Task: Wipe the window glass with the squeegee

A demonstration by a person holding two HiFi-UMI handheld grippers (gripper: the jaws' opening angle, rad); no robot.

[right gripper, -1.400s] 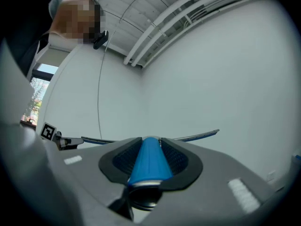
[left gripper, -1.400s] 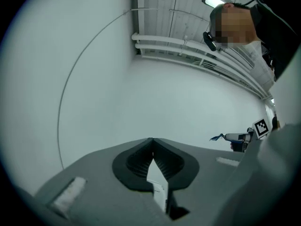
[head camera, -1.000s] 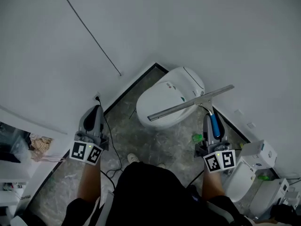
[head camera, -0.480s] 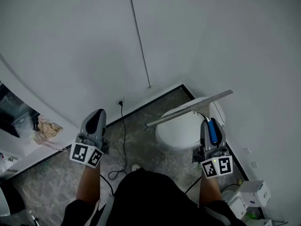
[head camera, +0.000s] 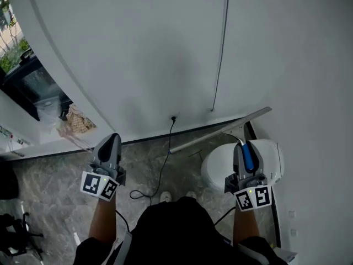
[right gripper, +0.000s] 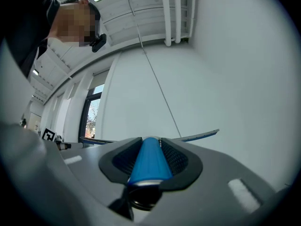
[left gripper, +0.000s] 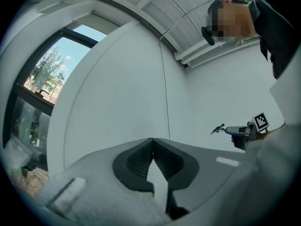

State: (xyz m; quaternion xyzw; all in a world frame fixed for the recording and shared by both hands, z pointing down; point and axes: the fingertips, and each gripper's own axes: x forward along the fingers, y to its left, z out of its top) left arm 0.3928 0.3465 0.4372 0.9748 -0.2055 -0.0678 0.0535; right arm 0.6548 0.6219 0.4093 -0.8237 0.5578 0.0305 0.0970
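Here's the right tongs (right gripper: pixel 151 143), pinching hard on the squeegee (head camera: pixel 220 130), with the blue handle (right gripper: pixel 147 163) wedged lengthwise between the two ribbed pads. The handle points away from the person, and the long blade (head camera: pixel 212 133) sits crosswise at its far end, with its left tip nearer and its right tip farther. It's up in the air in front of the plain white wall (head camera: pixel 138 54), and whether the blade touches that wall can't be told. Under it sits a white toilet (head camera: pixel 218 167) on the grey marbled floor (head camera: pixel 49 175).

Over to the left tongs (left gripper: pixel 151 144): pressed together at the tips, nothing between them, held out to the left at about the same reach as the right pair.

The window (head camera: pixel 25 73) is off at the far left, dark-framed, with trees and sky showing through the glass. The squeegee is well apart from it, with a broad stretch of wall between. From the left gripper's camera the window fills the left edge, and the other gripper shows small at the right.

Down on the floor, a black cable (head camera: pixel 161 170) trails from a socket (head camera: pixel 173 117) low on the wall, looping between the two arms
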